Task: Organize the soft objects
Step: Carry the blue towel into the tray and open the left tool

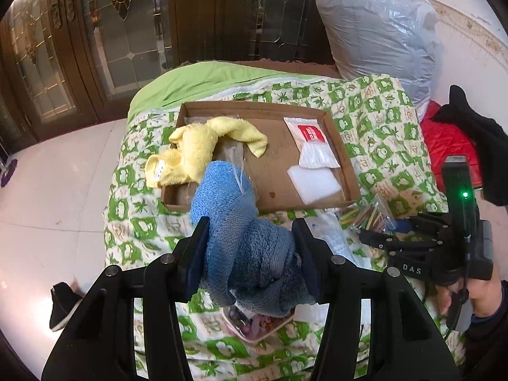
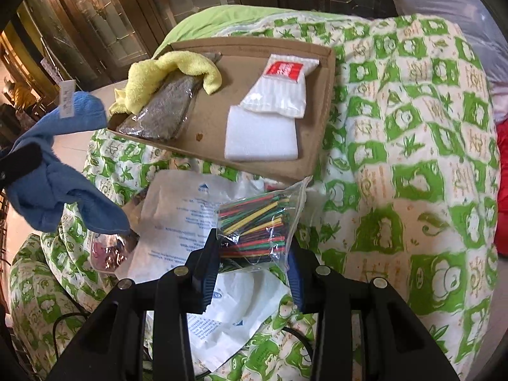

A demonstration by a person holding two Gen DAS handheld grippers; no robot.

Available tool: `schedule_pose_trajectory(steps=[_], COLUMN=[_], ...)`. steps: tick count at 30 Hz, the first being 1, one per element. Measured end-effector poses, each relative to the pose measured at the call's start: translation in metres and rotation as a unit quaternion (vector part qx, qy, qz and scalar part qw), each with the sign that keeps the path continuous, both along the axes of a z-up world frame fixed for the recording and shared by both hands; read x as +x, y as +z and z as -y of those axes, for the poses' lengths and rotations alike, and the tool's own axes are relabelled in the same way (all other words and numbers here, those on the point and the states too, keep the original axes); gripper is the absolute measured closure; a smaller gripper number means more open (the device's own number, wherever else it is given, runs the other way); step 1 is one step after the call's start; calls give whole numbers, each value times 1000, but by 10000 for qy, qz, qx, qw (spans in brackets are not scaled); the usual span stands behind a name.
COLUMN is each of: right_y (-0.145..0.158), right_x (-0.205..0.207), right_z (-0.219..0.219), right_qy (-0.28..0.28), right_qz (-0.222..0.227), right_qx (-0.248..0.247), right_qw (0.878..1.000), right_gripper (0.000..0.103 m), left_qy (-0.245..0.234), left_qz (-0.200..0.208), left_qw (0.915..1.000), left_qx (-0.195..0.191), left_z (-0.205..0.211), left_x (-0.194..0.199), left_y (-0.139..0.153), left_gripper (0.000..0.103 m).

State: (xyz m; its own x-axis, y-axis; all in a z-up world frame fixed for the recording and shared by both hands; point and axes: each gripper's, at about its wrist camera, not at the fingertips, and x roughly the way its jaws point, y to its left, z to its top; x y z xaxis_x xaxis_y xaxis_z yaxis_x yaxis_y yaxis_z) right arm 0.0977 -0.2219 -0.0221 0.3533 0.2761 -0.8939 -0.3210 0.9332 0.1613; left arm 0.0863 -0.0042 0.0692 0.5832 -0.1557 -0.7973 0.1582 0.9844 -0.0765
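The left gripper (image 1: 250,244) has its fingers clamped on a bunched blue terry-cloth towel (image 1: 235,222), held in the air above the bed with its green-and-cream patterned quilt (image 1: 381,120); the towel's lower folds hide most of a small clear container of pinkish bits (image 1: 254,324) lying under it. In the right wrist view the same towel hangs at the far left with a white tag (image 2: 66,98) that the left view does not show, and only a sliver of the left gripper's finger is visible there. Beyond lies a shallow brown cardboard tray (image 1: 276,108) holding a crumpled yellow cloth (image 1: 203,149), partly draped over the tray's left wall, a clear-wrapped dark grey pad (image 2: 165,111) largely covered by the towel in the left view, a white packet with a red label (image 1: 308,133) and a white foam square (image 1: 314,181). Nearer, the right gripper (image 2: 250,254) pinches a clear zip bag of coloured thin sticks (image 2: 254,225), its fingers closed on the bag's lower part over printed white plastic sheets (image 2: 181,203). A large clear-plastic-wrapped grey bundle (image 1: 377,31) is cut off at the right.
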Motion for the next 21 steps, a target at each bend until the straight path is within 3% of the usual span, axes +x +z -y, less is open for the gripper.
schedule_pose_trajectory(steps=[12, 21], right_y=[8, 18], right_x=[15, 31], right_z=[-13, -28], right_qy=[142, 218], right_qz=[105, 187], right_qx=[-96, -38], right_qw=[9998, 9996], right_gripper=[65, 65], left_qy=[55, 232], left_qz=[65, 133], left_qw=[9999, 9993], left_qx=[72, -277], left_z=[1, -9], left_x=[21, 47], left_y=[-1, 8], left_gripper=[51, 51])
